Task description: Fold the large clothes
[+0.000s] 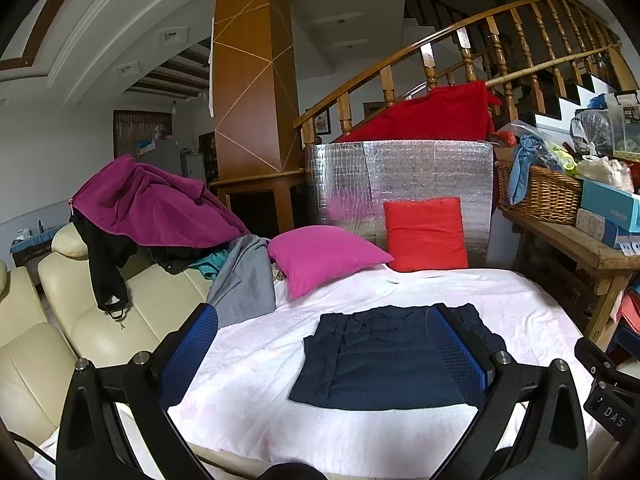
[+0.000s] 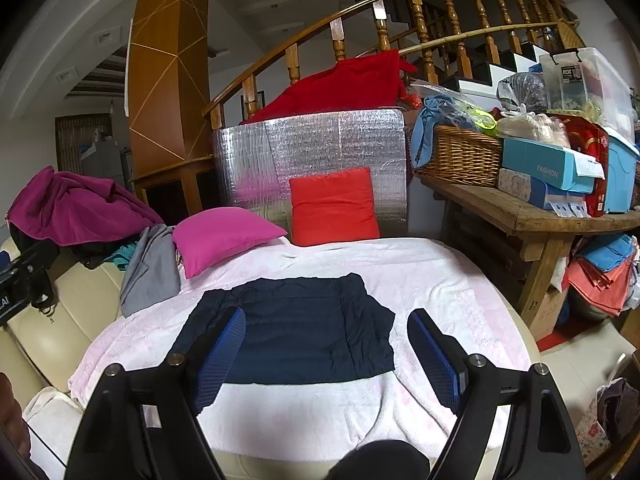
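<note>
Pale pink blanket point(image 2: 440, 280) covers the work surface, with a cream leather sofa point(image 1: 80, 332) along its left edge. Navy garment point(image 2: 296, 328), folded to a rough rectangle, lies flat near the middle of the blanket. Long axis runs left to right across both views; the near edge is straight, the far edge rumpled, with one corner flaring out at the right. Left gripper point(image 1: 324, 352): blue-padded fingers spread wide, released, nothing between the pads; the garment sits ahead of and below them, its right part hidden behind the right-hand finger. Right gripper point(image 2: 328, 352): fingers likewise spread and empty, straddling the garment's near right portion in view, no visible contact with the cloth. Beyond the garment: magenta pillow point(image 2: 224, 236) at far left, red cushion point(image 2: 334, 206) propped against a silver foil panel point(image 2: 312, 152). Grey cloth point(image 2: 152, 268) trails off the sofa onto the blanket's left edge; purple fleece point(image 1: 152, 204) heaped behind it. Wooden table point(image 2: 540, 212) at right carries a wicker basket point(image 2: 460, 156) and boxes. Nothing lies between fingers and garment.
</note>
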Motion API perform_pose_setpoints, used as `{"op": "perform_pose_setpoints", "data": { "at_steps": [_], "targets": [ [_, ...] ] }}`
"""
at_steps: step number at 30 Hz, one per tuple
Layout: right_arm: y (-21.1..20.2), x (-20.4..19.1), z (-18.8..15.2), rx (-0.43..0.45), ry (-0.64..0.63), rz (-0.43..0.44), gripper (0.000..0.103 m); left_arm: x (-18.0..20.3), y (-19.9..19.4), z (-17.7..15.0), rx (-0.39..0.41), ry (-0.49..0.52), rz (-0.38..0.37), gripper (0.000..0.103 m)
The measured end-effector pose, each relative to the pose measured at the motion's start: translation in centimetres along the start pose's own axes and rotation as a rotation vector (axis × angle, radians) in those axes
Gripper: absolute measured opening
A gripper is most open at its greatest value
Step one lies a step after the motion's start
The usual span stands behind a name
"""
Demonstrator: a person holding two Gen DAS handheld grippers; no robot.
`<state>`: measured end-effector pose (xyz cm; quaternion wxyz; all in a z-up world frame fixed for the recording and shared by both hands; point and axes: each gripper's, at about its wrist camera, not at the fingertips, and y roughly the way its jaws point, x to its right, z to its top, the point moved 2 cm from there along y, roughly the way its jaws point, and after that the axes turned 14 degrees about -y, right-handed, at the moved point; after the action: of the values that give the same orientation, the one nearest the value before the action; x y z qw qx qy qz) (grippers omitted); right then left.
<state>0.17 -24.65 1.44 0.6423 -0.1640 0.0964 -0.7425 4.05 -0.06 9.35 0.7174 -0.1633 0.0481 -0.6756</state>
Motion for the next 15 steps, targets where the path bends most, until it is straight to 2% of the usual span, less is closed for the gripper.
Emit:
{"op": "perform_pose_setpoints", "data": {
  "at_steps": [15],
  "targets": [
    [0.09,-0.42,-0.14,-0.002,-0.003,0.000,0.086,-0.59,0.49,-0.01,-0.012,-0.013,0.004,0.103]
  ]
}}
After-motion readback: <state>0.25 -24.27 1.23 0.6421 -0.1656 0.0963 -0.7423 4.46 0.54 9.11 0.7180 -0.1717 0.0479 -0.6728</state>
